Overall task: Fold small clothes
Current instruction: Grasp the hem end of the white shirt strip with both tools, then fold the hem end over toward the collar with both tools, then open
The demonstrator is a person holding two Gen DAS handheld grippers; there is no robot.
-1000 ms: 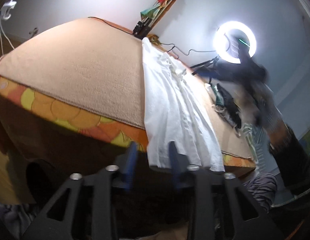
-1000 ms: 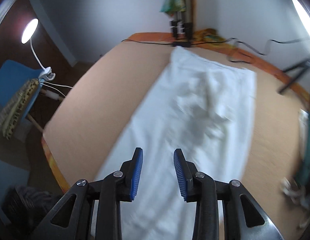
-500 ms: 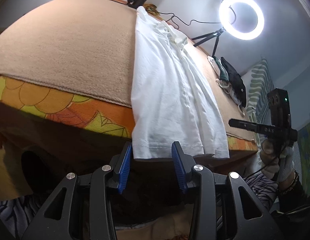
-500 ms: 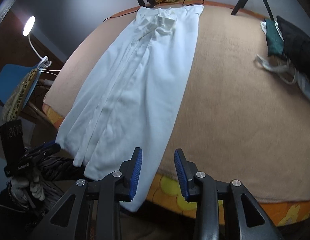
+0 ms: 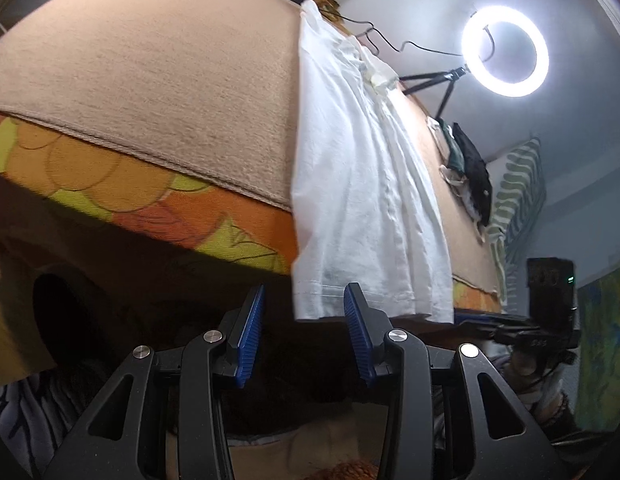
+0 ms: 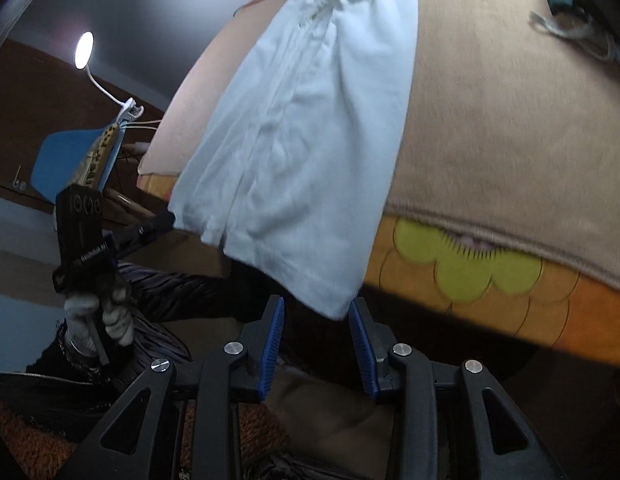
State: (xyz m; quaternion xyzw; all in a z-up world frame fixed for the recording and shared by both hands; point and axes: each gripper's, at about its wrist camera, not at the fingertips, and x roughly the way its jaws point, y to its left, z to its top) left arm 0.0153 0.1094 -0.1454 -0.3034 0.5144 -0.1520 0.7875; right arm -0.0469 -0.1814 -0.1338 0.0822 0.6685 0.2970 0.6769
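Observation:
A white garment (image 5: pixel 361 184) lies lengthwise on the beige blanket (image 5: pixel 150 80), and its hem hangs over the bed's near edge. My left gripper (image 5: pixel 304 296) is open at the hem's left corner, which hangs between the blue pads (image 5: pixel 252 320) without touching them. In the right wrist view the same garment (image 6: pixel 310 128) hangs down, its right hem corner (image 6: pixel 333 308) dangling between the fingers of my right gripper (image 6: pixel 317 304). Those jaws are opening and the pads do not press on the cloth.
The bed's orange flowered side (image 5: pixel 150 208) drops below the blanket. A ring light (image 5: pixel 505 50), dark clothes (image 5: pixel 469 160) and a striped pillow (image 5: pixel 517 184) sit at the far right. A desk lamp (image 6: pixel 84 50) and blue chair (image 6: pixel 70 152) stand left. A gloved hand (image 6: pixel 98 312) shows.
Both grippers have come down to the hanging hem. The right one swept from above the garment to its right corner, and the left closed in on the left corner.

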